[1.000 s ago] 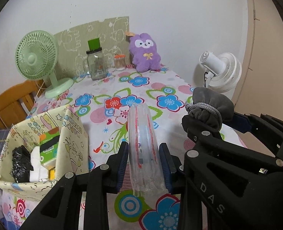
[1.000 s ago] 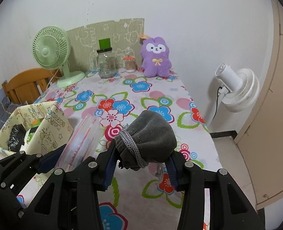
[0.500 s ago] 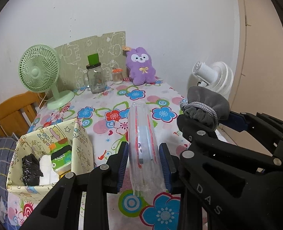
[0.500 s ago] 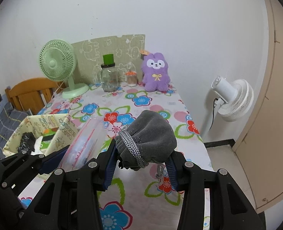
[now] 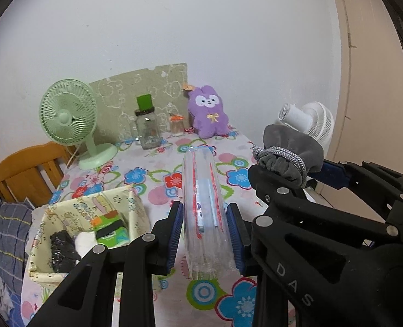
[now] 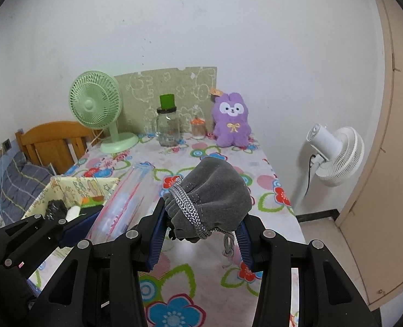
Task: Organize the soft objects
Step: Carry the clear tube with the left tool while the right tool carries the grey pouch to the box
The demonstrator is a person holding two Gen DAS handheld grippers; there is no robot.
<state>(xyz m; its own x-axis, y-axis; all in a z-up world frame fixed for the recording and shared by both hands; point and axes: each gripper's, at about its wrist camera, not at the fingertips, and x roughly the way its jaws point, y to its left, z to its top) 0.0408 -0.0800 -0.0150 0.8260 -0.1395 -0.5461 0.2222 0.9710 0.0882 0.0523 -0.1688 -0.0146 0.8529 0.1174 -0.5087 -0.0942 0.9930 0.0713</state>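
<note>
My left gripper [image 5: 204,234] is shut on a clear plastic bag with red stripes [image 5: 204,207], held above the flowered table [image 5: 158,174]. My right gripper [image 6: 201,234] is shut on a grey drawstring pouch [image 6: 215,190] wound with a silver cord; the pouch also shows in the left wrist view [image 5: 288,152]. The clear bag shows at the left of the right wrist view [image 6: 125,201]. A cream patterned fabric box [image 5: 87,218] sits at the table's front left and holds a black bundle, a white item and a green pack. A purple plush [image 5: 208,114] sits at the back.
A green desk fan [image 5: 70,117], a glass jar with a green lid [image 5: 147,128] and a small orange-lidded jar [image 5: 176,125] stand at the back by a patterned board. A white floor fan [image 6: 335,152] stands right of the table. A wooden chair [image 5: 24,169] is left.
Both grippers have risen and drawn back from the table, still holding the bag and the pouch. The fabric box and the back objects now look farther away.
</note>
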